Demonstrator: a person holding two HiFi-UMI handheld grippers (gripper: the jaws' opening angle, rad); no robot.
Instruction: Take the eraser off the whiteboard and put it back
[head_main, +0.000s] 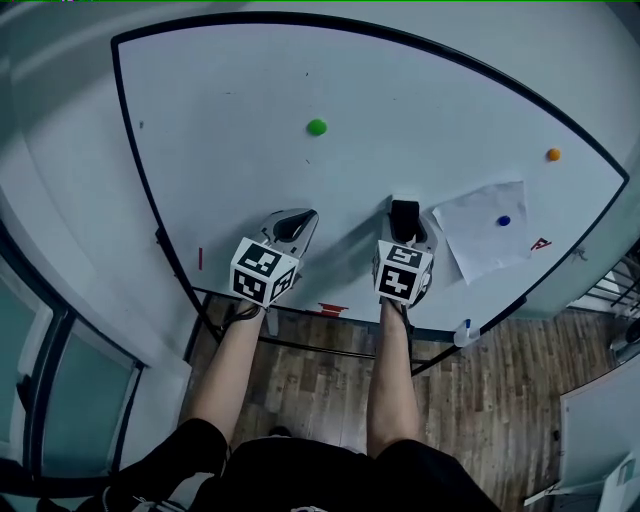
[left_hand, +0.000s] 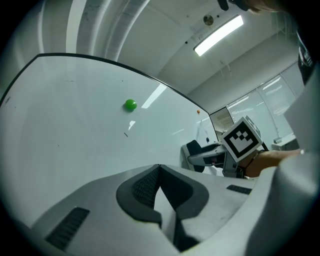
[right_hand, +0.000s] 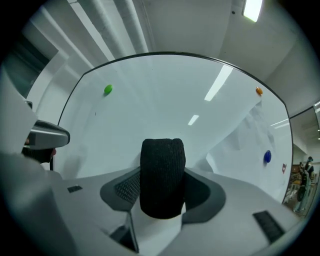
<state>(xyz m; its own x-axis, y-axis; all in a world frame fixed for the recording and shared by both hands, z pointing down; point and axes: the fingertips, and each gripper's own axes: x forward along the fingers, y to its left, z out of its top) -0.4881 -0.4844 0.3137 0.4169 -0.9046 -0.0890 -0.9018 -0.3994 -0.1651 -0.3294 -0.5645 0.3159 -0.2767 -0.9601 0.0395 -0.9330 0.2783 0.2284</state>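
Right gripper view: eraser (right_hand: 162, 165), long axis upright, sits pinched in right gripper (right_hand: 162, 192) fingers, whiteboard (right_hand: 150, 100) dead ahead; left gripper (left_hand: 159, 170) fingers pressed together, empty, alongside.

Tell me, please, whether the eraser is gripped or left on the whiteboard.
Gripped: the eraser stands between the right gripper's jaws, pads against its sides. Whether it touches the whiteboard cannot be told.

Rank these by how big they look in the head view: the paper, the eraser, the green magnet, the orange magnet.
1. paper
2. eraser
3. green magnet and orange magnet: both are small dots of nearly the same size. The green one looks slightly bigger, but the wide lens makes this unsure, so I do not rank them.
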